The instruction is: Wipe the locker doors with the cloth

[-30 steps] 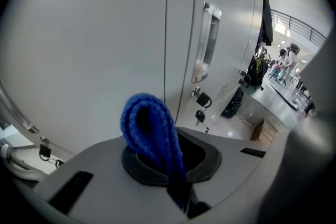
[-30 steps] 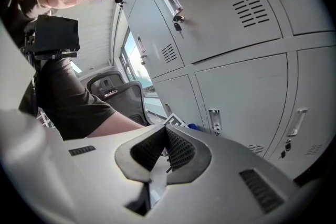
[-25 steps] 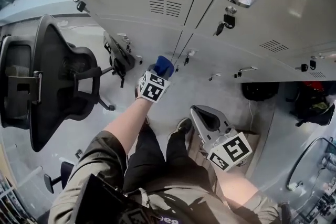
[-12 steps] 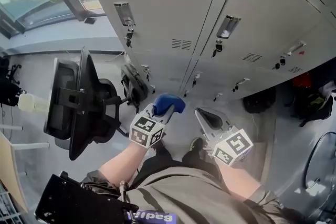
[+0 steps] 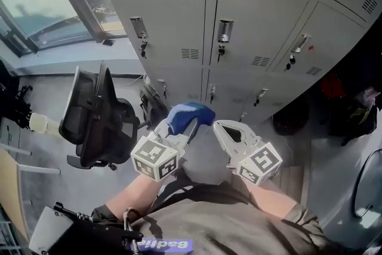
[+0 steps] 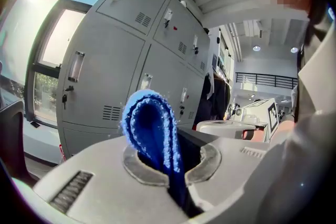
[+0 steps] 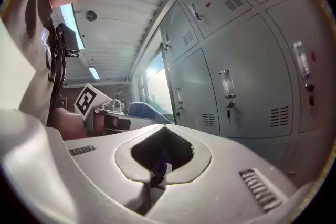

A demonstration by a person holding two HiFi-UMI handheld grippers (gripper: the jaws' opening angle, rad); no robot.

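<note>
Grey locker doors with small handles and keys fill the top of the head view; they also show in the left gripper view and the right gripper view. My left gripper is shut on a folded blue cloth, whose loop sticks up from the jaws. The cloth hangs in the air, short of the doors. Close beside it on the right, my right gripper is shut with nothing held. From the right gripper view the cloth shows at the left.
A black office chair stands at the left, below a window. Dark bags sit by the lockers at the right. A black device hangs at my lower left.
The view has swung up from the floor to the locker doors. My left gripper with the cloth has drawn back beside the right gripper; both now sit side by side before the lockers.
</note>
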